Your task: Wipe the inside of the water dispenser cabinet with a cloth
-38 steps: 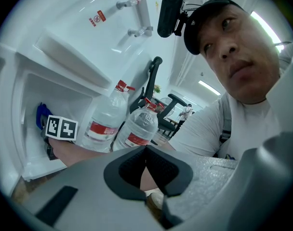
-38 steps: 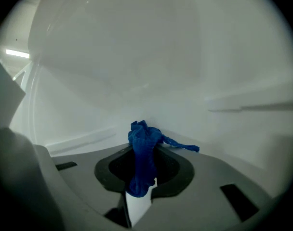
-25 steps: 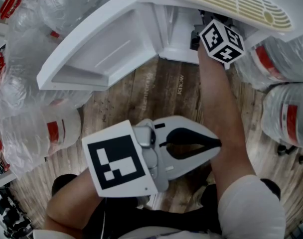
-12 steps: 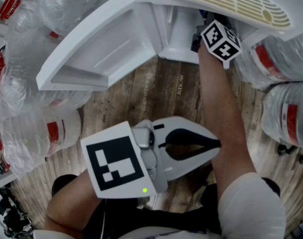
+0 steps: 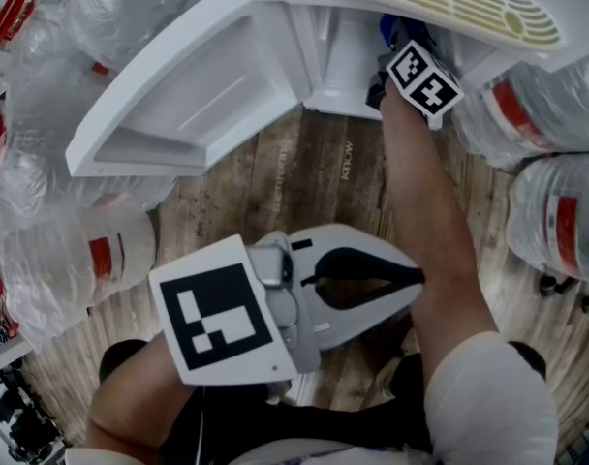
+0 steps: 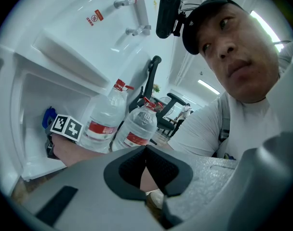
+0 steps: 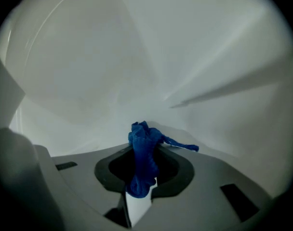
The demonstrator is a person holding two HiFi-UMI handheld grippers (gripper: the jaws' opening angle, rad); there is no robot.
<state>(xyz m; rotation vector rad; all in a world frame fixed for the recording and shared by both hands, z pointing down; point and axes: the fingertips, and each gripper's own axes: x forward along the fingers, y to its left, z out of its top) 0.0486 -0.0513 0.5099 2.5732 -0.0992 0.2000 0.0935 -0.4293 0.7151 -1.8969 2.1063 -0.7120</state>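
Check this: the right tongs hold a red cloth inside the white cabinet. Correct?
Only the colour is wrong: the cloth is blue, as the right gripper view shows. The right tongs do hold it inside the white cabinet.

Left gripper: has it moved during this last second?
No. The left gripper keeps the same spot against the floor lettering; only the camera shifted slightly.

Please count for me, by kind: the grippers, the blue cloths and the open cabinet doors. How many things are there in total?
grippers: 2 (left gripper, right gripper)
blue cloth: 1
open cabinet door: 1
total: 4
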